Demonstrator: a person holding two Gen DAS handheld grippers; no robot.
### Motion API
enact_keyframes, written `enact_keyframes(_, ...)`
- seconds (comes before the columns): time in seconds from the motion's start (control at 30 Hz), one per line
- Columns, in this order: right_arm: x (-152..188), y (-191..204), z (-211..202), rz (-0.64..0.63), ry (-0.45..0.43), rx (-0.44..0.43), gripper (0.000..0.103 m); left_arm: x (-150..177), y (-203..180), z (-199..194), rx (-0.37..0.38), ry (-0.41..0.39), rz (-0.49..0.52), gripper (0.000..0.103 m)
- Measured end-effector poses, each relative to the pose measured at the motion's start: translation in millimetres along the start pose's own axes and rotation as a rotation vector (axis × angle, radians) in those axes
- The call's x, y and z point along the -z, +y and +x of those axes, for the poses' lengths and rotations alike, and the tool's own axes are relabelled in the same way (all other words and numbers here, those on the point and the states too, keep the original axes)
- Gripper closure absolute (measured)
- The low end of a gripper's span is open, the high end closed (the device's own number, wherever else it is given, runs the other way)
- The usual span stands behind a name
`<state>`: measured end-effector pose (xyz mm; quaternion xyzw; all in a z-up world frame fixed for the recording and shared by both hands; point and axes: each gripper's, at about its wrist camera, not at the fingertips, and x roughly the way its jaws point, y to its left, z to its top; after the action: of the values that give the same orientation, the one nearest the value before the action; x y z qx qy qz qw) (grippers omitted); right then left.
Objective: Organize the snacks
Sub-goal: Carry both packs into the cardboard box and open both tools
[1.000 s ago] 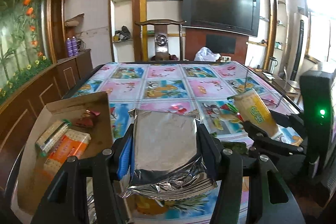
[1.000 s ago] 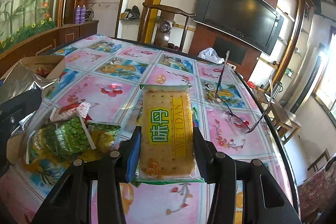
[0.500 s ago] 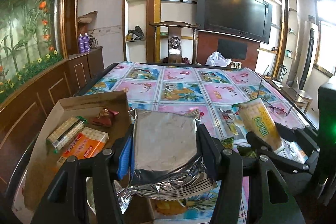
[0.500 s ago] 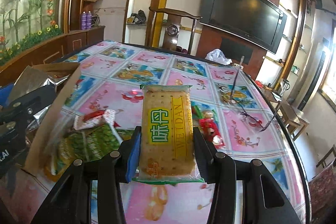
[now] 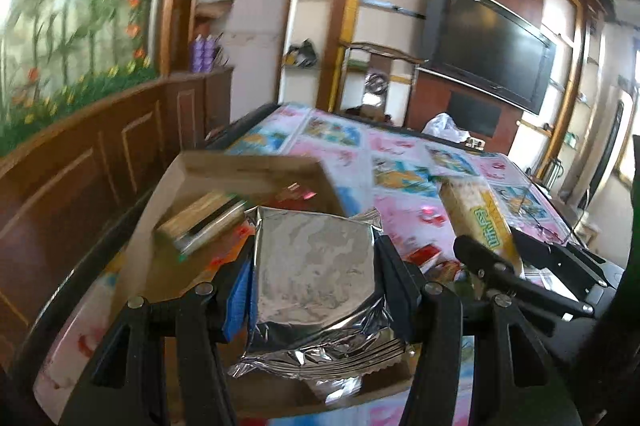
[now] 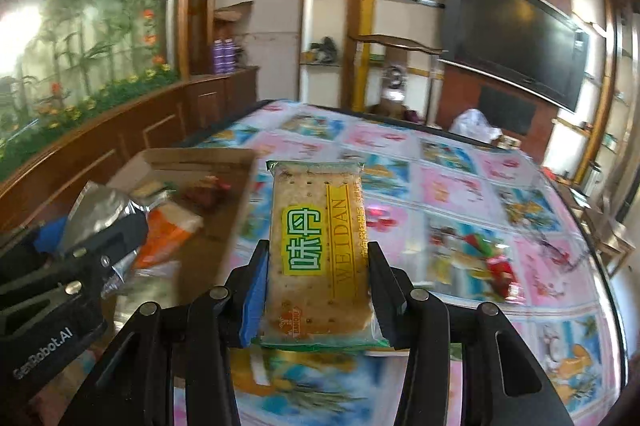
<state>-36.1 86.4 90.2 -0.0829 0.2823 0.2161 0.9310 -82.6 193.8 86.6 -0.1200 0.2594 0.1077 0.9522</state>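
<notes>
In the left wrist view, the left gripper (image 5: 316, 266) had its jaws partly closed on a silver foil packet (image 5: 316, 270), both pads pressed to its sides. The packet hung over the near end of a cardboard box (image 5: 256, 170) that sat at the left edge of a table (image 5: 404, 150) covered in a bright picture cloth. A blurred cracker pack (image 5: 200, 222) lay inside the box. To the right, the right gripper (image 5: 492, 246) carried a yellow cracker packet (image 5: 480, 218).

In the right wrist view, the right gripper (image 6: 316, 266) was clamped partway shut on the yellow cracker packet (image 6: 316, 250), held above the table (image 6: 460, 194) just right of the cardboard box (image 6: 196, 162). An orange snack pack (image 6: 168, 234) lay in the box, and the left gripper (image 6: 100, 234) with its silver foil packet (image 6: 96, 210) stood over the box's near end.
</notes>
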Motion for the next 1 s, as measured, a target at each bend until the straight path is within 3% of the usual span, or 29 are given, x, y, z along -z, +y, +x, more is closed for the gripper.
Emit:
enact_keyframes(0.37, 1.2, 57.2, 31.6, -0.046, 0.105, -0.207, 0.052, 14.4, 68.6, 7.8, -0.034, 0.095, -0.145, 0.047)
enact_keyframes(0.5, 1.3, 63.1, 47.5, -0.033, 0.151, -0.227, 0.052, 17.1, 74.4, 8.8, -0.056, 0.103, -0.144, 0.047)
enact_keyframes(0.8, 3.8, 69.0, 80.6, 0.021, 0.268, -0.284, 0.051, 18.7, 90.3, 11.2, 0.011, 0.095, -0.224, 0.047)
enact_keyframes(1.0, 0.4, 59.5, 60.3, 0.020, 0.197, -0.318, 0.045, 19.7, 97.8, 12.9, 0.051, 0.074, -0.281, 0.043)
